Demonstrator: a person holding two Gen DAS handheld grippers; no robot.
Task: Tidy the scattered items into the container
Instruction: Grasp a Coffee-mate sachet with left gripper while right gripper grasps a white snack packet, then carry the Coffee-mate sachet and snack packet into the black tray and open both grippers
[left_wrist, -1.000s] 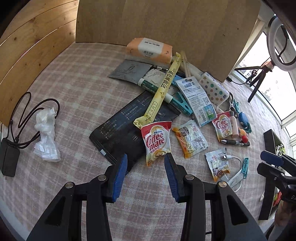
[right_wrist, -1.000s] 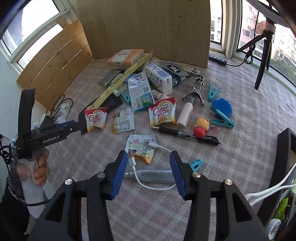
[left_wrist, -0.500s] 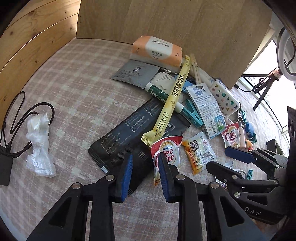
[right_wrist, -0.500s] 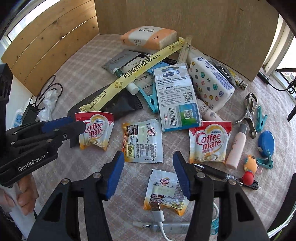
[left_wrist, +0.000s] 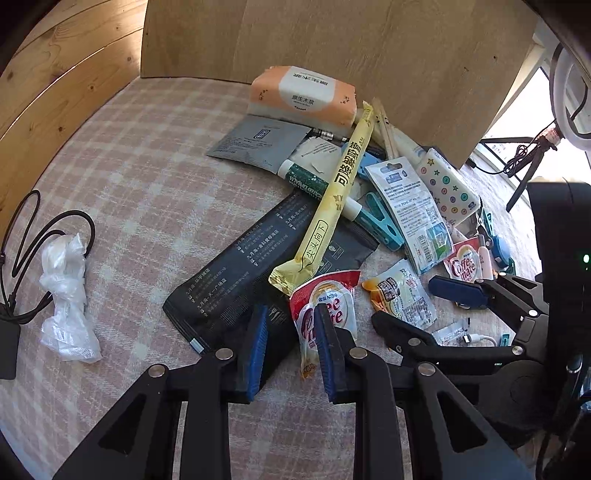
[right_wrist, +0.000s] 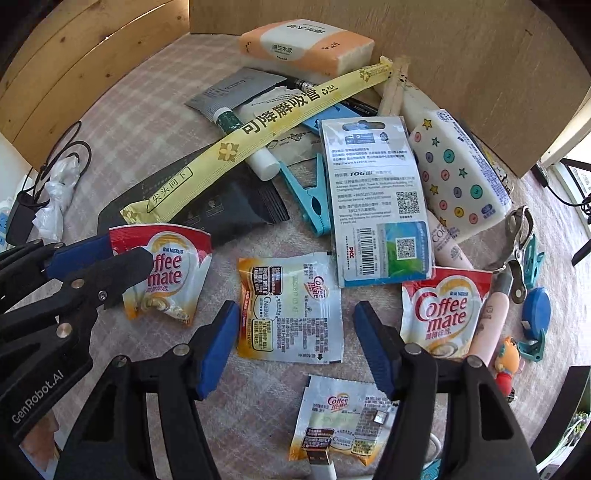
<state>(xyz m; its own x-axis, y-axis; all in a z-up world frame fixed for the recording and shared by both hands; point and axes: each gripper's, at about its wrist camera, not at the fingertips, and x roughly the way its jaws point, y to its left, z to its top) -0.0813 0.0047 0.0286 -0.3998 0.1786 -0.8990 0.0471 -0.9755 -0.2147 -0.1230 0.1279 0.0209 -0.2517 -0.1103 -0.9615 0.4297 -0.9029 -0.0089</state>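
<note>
The left gripper (left_wrist: 290, 345) has its jaws narrowed around a Coffee mate sachet (right_wrist: 168, 275). The right gripper (right_wrist: 293, 341) hangs wide open over a face-down sachet (right_wrist: 290, 310).

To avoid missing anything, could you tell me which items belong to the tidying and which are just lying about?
To tidy: Coffee mate sachets, yellow straw sleeve, tissue pack, blue peg.
Probably lying about: black cable, crumpled plastic, tripod.

Red-topped Coffee-mate sachet (right_wrist: 166, 275) lies crumpled beside a face-down sachet (right_wrist: 291, 306) on checked cloth.
</note>
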